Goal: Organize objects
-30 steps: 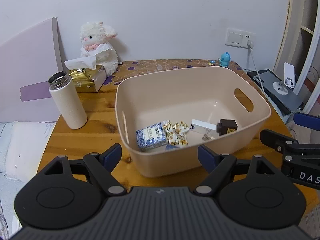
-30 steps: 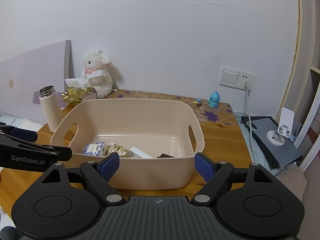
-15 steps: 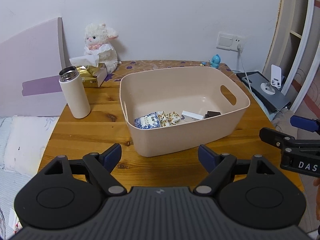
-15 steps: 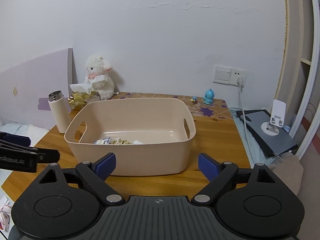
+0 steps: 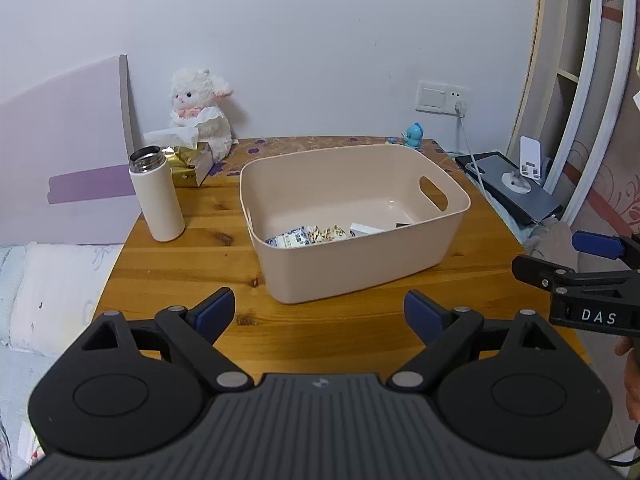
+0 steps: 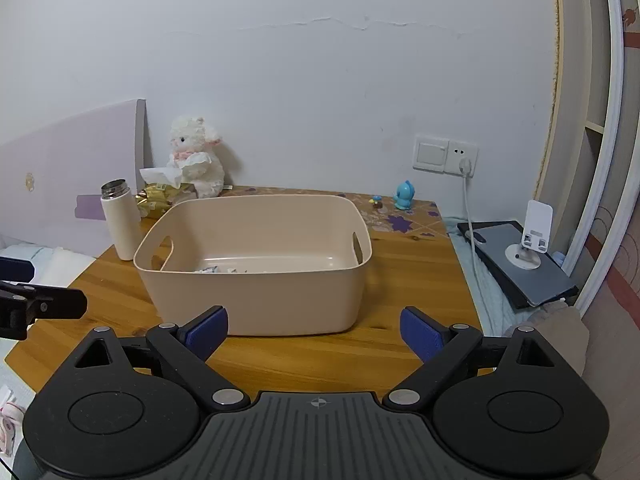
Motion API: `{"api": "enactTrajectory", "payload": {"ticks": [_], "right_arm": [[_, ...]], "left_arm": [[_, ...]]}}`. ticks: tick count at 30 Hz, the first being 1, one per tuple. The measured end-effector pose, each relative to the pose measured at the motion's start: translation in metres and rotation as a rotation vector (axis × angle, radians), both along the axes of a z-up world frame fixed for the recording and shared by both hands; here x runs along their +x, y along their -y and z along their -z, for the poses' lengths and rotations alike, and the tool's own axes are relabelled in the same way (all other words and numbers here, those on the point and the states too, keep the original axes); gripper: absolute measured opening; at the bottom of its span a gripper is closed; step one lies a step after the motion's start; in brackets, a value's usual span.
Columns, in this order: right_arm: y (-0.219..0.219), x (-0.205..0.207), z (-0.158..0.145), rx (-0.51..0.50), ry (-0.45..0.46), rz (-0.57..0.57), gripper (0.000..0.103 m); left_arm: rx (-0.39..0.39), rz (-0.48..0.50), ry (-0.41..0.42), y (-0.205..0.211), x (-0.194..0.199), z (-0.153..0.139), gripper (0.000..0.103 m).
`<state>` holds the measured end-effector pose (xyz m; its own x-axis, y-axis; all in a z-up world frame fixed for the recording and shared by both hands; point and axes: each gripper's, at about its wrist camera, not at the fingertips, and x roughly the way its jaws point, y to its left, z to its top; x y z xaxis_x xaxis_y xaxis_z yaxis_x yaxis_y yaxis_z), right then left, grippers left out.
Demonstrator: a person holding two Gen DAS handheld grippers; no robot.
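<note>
Since a second ago both grippers have drawn back from the beige bin [image 5: 360, 248], which now looks smaller and sits farther off in both wrist views. The bin stands on the wooden table [image 5: 192, 280], and a few small packets [image 5: 308, 236] lie on its floor against the near wall; from the right wrist only their tops peek over the rim, so I cannot tell how many there are. The left gripper [image 5: 319, 314] hangs in front of the bin with its jaws spread wide and nothing between them. The right gripper [image 6: 314, 330] is likewise wide open and empty. Left of the bin stands a white flask [image 5: 157, 194], apparently uncapped, with a tissue box [image 5: 192, 160] and a plush lamb [image 5: 200, 110] behind it. The flask is tall and narrow, so a clumsy reach past the bin could tip it. A small blue figurine [image 6: 404, 196] behind the bin could also be knocked.
</note>
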<state>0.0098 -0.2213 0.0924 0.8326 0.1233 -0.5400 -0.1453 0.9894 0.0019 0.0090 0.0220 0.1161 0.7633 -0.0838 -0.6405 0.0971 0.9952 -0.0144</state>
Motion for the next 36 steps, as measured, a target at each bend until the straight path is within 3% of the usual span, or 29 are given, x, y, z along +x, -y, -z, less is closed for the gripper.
{"api": "enactTrajectory", "payload": {"ticks": [11, 16, 36], "right_arm": [[0.0, -0.022, -0.004, -0.002, 0.02, -0.009, 0.103], [0.004, -0.024, -0.001, 0.004, 0.006, 0.002, 0.103], [0.023, -0.021, 0.009, 0.03, -0.032, 0.044, 0.103]], "left_arm": [[0.0, -0.011, 0.039, -0.005, -0.024, -0.008, 0.092], [0.003, 0.005, 0.048, -0.004, -0.031, -0.009, 0.096], [0.024, 0.03, 0.041, -0.004, -0.042, -0.003, 0.097]]}}
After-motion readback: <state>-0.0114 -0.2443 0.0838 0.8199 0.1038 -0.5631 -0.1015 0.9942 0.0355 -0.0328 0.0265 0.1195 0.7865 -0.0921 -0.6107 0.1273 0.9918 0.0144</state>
